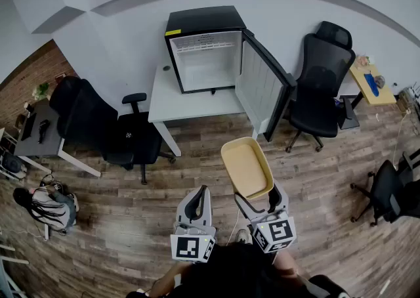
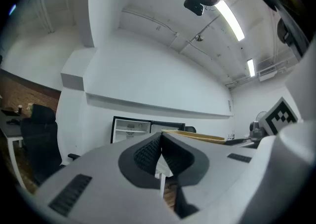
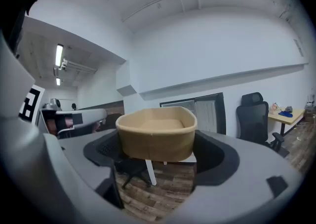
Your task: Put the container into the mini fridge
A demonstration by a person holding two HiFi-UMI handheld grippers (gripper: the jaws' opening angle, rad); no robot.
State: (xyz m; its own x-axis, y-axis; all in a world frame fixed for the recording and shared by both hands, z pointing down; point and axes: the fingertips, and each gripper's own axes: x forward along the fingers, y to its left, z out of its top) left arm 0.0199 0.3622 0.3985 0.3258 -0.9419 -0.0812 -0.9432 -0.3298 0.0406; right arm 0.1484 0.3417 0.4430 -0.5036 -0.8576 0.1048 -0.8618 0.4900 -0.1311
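The black mini fridge (image 1: 207, 50) stands on a white table (image 1: 177, 103) against the far wall, its door (image 1: 262, 86) swung open to the right and its white inside bare. A tan oval container (image 1: 246, 167) hangs in the air over the wooden floor, well short of the table. My right gripper (image 1: 259, 196) is shut on the container's near end. In the right gripper view the container (image 3: 157, 134) sits level between the wide-spread jaws of my right gripper (image 3: 157, 155). My left gripper (image 1: 199, 193) is beside it, shut and holding nothing (image 2: 160, 136).
Black office chairs stand left (image 1: 92, 123) and right (image 1: 321, 86) of the table, another at the right edge (image 1: 387, 191). A wooden desk (image 1: 371, 83) is at far right, a white desk (image 1: 36, 132) at far left. A person (image 1: 46, 205) sits low at the left.
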